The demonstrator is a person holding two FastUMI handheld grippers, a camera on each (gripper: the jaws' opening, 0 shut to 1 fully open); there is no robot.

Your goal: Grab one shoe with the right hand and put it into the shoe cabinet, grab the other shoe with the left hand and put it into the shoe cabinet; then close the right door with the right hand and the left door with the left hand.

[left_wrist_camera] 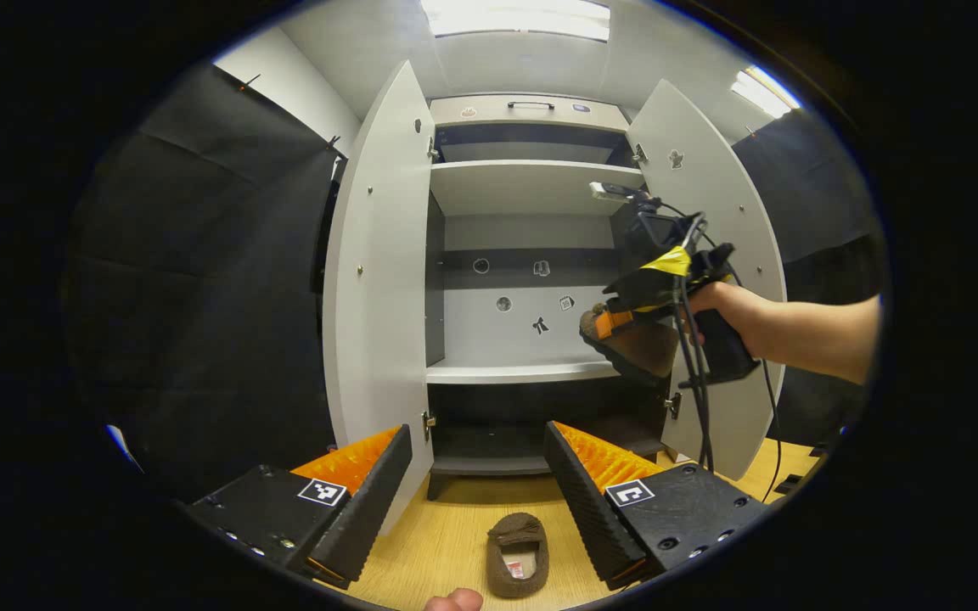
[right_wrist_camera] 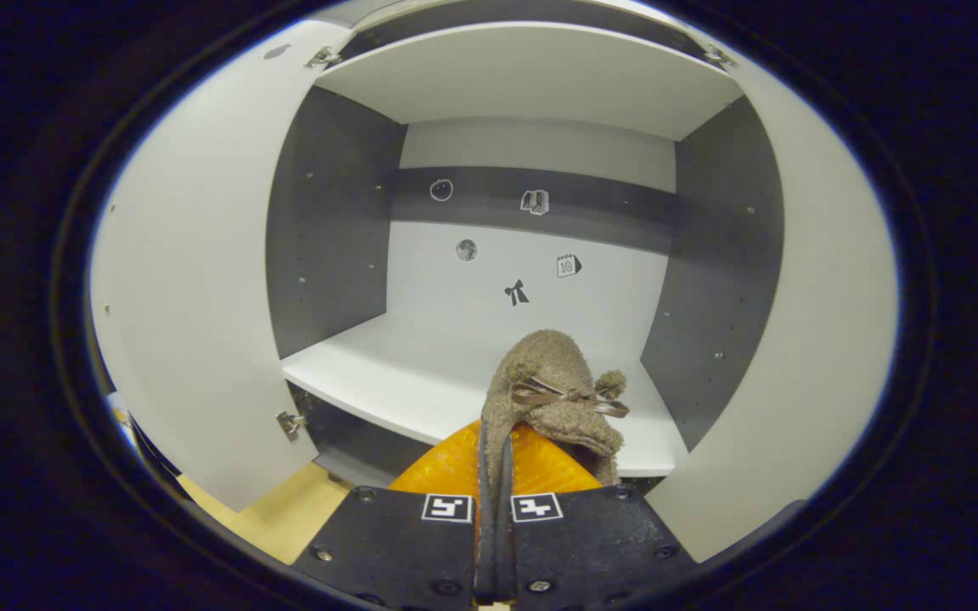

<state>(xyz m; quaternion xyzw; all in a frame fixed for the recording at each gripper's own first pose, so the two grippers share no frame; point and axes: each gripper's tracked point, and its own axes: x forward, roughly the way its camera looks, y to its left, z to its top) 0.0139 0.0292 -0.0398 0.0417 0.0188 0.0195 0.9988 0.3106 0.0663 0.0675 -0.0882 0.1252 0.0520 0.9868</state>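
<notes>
The white shoe cabinet [left_wrist_camera: 523, 187] stands with both doors swung wide, the left door [left_wrist_camera: 379, 280] and the right door [left_wrist_camera: 714, 229]. One brown fuzzy shoe [left_wrist_camera: 518, 553] lies on the wooden floor in front of it, just below my left gripper [left_wrist_camera: 479, 496], which is open and holds nothing. My right gripper [left_wrist_camera: 625, 318], held by a hand, is raised in front of the middle shelf [left_wrist_camera: 514, 371] near the right door. In the right gripper view that gripper [right_wrist_camera: 496, 445] is shut on the other brown shoe [right_wrist_camera: 553, 386], whose toe with a ribbon bow points over the shelf's [right_wrist_camera: 421, 373] front edge.
The wooden floor [left_wrist_camera: 438, 543] runs up to the cabinet's base. A dark lower compartment [left_wrist_camera: 497, 424] lies under the middle shelf, and an upper shelf [left_wrist_camera: 523, 182] above it. Cables [left_wrist_camera: 697, 399] hang from the right gripper. Black cloth walls flank both sides. A fingertip [left_wrist_camera: 453, 601] shows at the bottom edge.
</notes>
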